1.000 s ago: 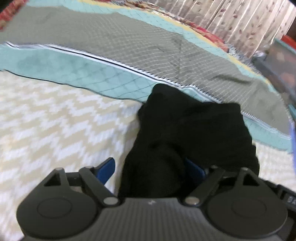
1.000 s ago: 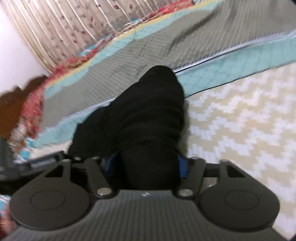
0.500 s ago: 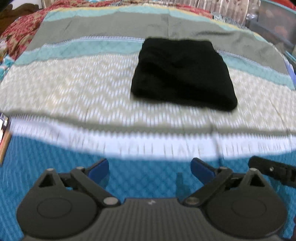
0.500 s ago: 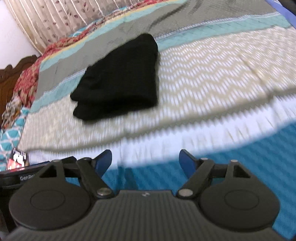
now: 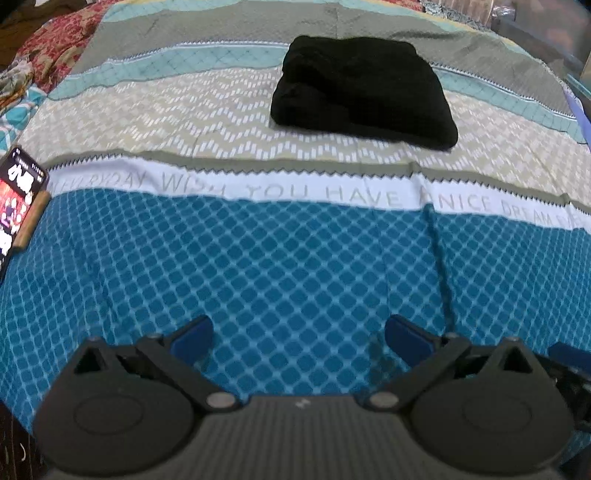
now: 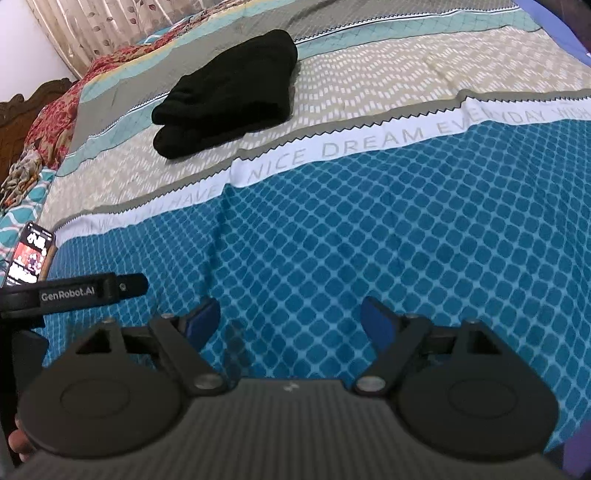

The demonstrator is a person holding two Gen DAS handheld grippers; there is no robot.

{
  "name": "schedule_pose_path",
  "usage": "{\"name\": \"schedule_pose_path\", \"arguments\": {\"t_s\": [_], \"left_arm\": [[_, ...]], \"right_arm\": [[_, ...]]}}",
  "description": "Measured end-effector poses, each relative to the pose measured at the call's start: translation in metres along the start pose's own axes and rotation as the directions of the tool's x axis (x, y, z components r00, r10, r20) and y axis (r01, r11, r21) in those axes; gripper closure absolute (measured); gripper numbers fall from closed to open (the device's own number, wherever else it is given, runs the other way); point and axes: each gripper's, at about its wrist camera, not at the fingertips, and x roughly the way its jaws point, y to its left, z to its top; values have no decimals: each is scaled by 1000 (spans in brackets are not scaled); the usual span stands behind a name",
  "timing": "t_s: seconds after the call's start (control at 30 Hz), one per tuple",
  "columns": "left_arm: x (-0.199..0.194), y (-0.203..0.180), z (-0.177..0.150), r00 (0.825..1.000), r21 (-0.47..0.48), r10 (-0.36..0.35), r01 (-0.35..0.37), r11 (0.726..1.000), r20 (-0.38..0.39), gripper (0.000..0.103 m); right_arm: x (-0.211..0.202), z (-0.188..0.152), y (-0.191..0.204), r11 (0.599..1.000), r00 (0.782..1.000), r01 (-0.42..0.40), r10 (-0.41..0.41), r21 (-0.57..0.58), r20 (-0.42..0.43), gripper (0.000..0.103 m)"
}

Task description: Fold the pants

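Note:
The black pants point(image 5: 362, 88) lie folded in a thick, compact bundle on the far part of the bed, across the beige zigzag band and the teal stripe; the right wrist view shows the pants point(image 6: 229, 92) at upper left. My left gripper point(image 5: 299, 332) hovers over the blue checked part of the bedspread point(image 5: 295, 258), well short of the bundle. Its jaws are opening with nothing between them. My right gripper point(image 6: 291, 317) stands beside it over the same blue area, jaws also opening and empty. Part of the left gripper's body point(image 6: 74, 290) shows at the left edge.
A lit phone point(image 5: 18, 199) leans at the bed's left edge, also seen as the phone point(image 6: 31, 258) in the right wrist view. Red patterned bedding point(image 6: 55, 122), a wooden headboard point(image 6: 22, 107) and a curtain point(image 6: 110, 29) lie at the far left.
Both grippers were shut on the black pants a second ago. They have let go and pulled back toward the near side of the bed, jaws wider; the pants stay folded on the far part.

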Motion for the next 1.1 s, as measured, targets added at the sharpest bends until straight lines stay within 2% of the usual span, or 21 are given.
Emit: {"name": "schedule_pose_path", "arguments": {"t_s": [0.4, 0.57, 0.67, 1.1], "left_arm": [[6, 4, -9, 999, 16, 15, -14, 1000, -41, 0], [11, 4, -10, 999, 34, 20, -19, 999, -44, 0], [13, 5, -9, 999, 41, 17, -15, 999, -52, 0], [19, 7, -7, 999, 22, 21, -20, 1000, -37, 0]], "right_arm": [[3, -3, 5, 1000, 1000, 11, -11, 17, -6, 10], [4, -4, 2, 998, 1000, -27, 27, 58, 12, 0], [5, -6, 1, 995, 999, -36, 34, 89, 31, 0], [7, -10, 5, 997, 999, -28, 25, 68, 41, 0]]}}
